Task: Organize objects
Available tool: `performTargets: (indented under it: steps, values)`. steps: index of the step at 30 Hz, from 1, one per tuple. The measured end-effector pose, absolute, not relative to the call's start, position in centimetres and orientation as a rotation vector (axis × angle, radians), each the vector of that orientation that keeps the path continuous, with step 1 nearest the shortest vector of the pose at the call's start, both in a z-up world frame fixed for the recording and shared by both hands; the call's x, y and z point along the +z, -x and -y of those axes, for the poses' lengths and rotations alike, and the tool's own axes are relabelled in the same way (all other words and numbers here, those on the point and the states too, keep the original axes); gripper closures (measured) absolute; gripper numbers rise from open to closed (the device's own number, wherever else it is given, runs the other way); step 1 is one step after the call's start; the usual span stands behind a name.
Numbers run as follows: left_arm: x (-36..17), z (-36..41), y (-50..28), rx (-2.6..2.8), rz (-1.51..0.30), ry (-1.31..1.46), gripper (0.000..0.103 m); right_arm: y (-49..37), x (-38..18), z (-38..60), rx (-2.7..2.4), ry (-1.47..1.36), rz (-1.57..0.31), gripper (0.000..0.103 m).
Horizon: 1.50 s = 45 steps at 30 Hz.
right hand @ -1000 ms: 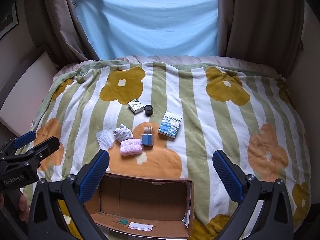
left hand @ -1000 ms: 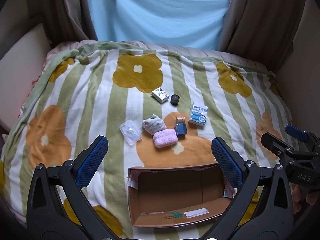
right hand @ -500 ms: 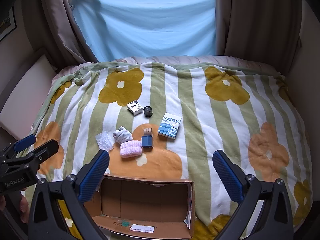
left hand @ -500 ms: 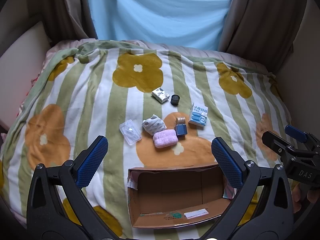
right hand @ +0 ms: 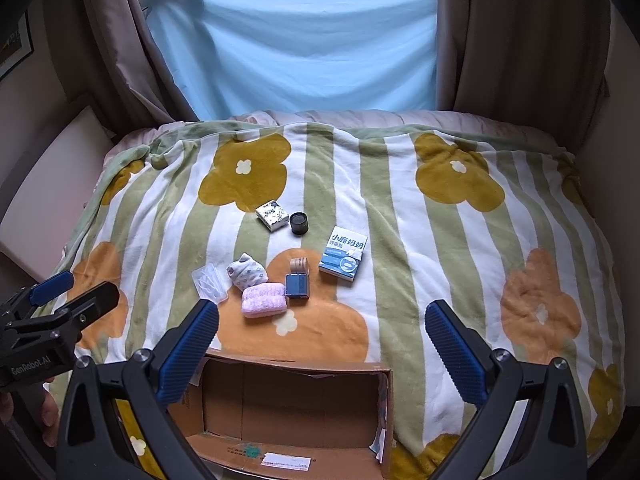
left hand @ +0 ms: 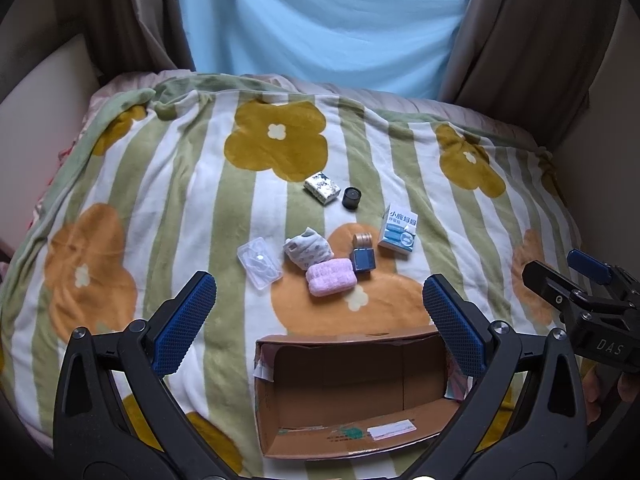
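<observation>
You are holding the left gripper (left hand: 320,312) above the near edge of the bed with its blue-padded fingers (left hand: 185,322) spread wide and gripping nothing, and you are holding the right gripper (right hand: 322,340) beside it in the same way, jaws wide apart and nothing between them. The cardboard box (left hand: 352,392) is lying open on the striped flower blanket (left hand: 160,208), just under both grippers, and its inside is showing only a white label (left hand: 391,429) on the near flap. The things to sort are sitting in a loose cluster on the blanket beyond the box, apart from it: a pink folded cloth (left hand: 331,277) is lying nearest, touching a rolled patterned sock (left hand: 308,249) behind it and just beside a small dark blue box (left hand: 363,260). A small tan roll (left hand: 362,239) is standing just behind the blue box, and a clear plastic case (left hand: 259,263) is lying to the left of the sock. A blue and white carton (left hand: 398,230) with printed characters is standing to the right of the roll. Farther back, a patterned white packet (left hand: 321,187) and a small black jar (left hand: 351,197) are sitting side by side. In the right wrist view the left gripper is showing at the left edge, and light blue sheeting (right hand: 296,48) is hanging between brown curtains (right hand: 520,40) behind the bed
</observation>
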<state>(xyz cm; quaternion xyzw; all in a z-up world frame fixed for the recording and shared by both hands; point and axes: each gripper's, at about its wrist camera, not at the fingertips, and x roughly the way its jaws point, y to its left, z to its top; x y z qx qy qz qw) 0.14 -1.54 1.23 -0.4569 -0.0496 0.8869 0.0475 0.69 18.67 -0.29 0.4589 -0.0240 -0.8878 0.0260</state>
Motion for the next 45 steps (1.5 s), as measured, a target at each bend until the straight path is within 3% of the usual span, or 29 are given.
performTargets:
  steps: [12,19,40,45]
  values:
    - [-1.8,3.1,2.5,2.649,0.176,1.525,0.0,1.6,-1.3,-19.5,-2.734,-1.46,0.091,0.001]
    - [-5.5,5.3,5.8,2.617,0.286,1.658,0.0,4.8,-3.4,-20.8,-2.711,-1.528,0.119,0.001]
    - [-22.9,9.2,17.9,2.429,0.435,2.107,0.011,19.3,-18.8,-23.2,-2.48,-1.909,0.379,0.001]
    - [-26.6,9.3,19.5,2.365,0.44,2.211,0.02,21.6,-21.8,-23.3,-2.433,-1.973,0.401,0.003]
